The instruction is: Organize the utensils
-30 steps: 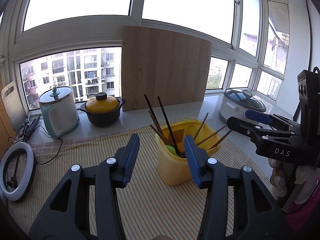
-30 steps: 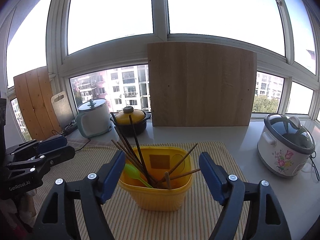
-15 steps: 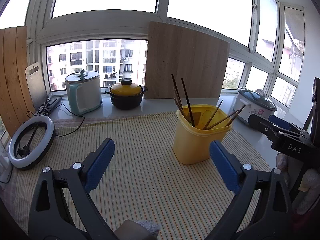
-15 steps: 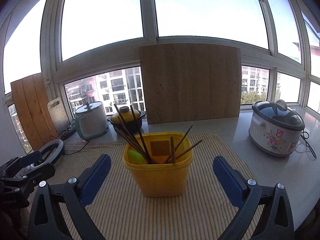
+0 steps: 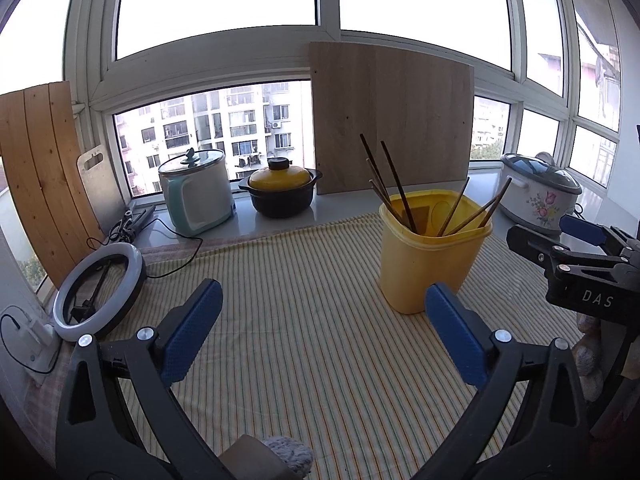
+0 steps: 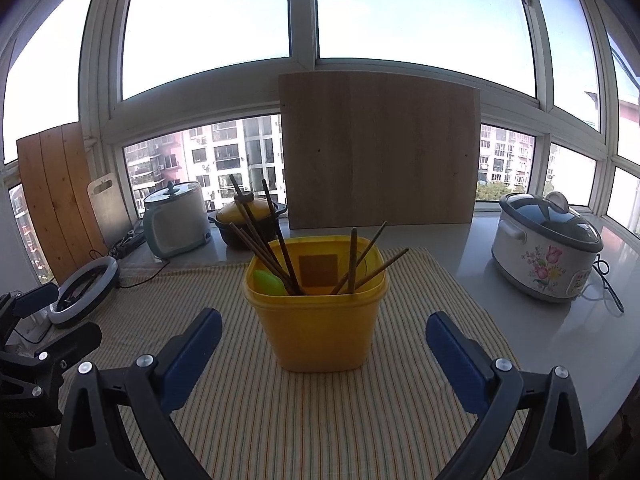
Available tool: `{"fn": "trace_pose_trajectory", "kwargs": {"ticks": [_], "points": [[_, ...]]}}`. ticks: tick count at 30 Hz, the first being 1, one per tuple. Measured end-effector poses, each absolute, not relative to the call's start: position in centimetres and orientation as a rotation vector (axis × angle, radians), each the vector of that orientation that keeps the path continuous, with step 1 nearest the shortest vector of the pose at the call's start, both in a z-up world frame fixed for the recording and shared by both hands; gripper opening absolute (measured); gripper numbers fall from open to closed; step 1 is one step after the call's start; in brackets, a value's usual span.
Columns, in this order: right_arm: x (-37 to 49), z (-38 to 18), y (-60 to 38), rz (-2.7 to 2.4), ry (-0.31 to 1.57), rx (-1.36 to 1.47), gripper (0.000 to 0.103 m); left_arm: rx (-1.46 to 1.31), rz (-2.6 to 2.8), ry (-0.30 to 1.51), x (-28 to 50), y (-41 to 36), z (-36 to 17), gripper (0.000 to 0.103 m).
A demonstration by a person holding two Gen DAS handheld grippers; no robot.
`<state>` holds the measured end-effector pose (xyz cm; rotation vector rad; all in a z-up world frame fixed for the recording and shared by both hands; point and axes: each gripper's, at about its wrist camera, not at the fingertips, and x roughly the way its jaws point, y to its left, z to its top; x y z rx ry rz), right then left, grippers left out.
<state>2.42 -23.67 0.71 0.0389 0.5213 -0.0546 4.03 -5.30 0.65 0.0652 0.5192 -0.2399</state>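
A yellow plastic tub [image 6: 318, 320] stands upright on the striped cloth [image 6: 320, 420] that covers the bench [image 6: 520, 320], directly ahead of the right tool [image 6: 324, 352] and off to the right of the left tool [image 5: 320, 332]. Both tools are seen with their blue pads spread wide and nothing held between them; neither is touching the tub.

Inside the tub, dark wooden chopsticks [image 6: 260, 236] are leaned against the left wall, and at least 3 more [image 6: 362, 262] are fanned toward the right. A green spoon [image 6: 270, 282] is tucked low at the left rim, only its bowl showing.

The chopsticks are judged light, stiff and thin, and likely to roll or slip between flat pads; a hold across the upper shaft, well above the rim, is advised, with 1 or 2 taken at a time. The spoon is judged smooth and light, best pinched at whatever part clears the rim. The tub looks light and could tip or slide on the cloth if a stick is dragged sideways, so it is better steadied by the wall with the other tool.

Pots and a rice cooker [image 6: 546, 258] stand well apart from the tub.
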Motion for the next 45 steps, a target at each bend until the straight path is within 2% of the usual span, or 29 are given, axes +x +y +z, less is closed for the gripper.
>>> {"fn": "trace_pose_trajectory", "kwargs": {"ticks": [45], "points": [[1.93, 1.75, -24.04, -0.074, 0.49, 0.055, 0.103, 0.03, -0.22, 0.519, 3.36, -4.45, 1.16, 0.103]]}}
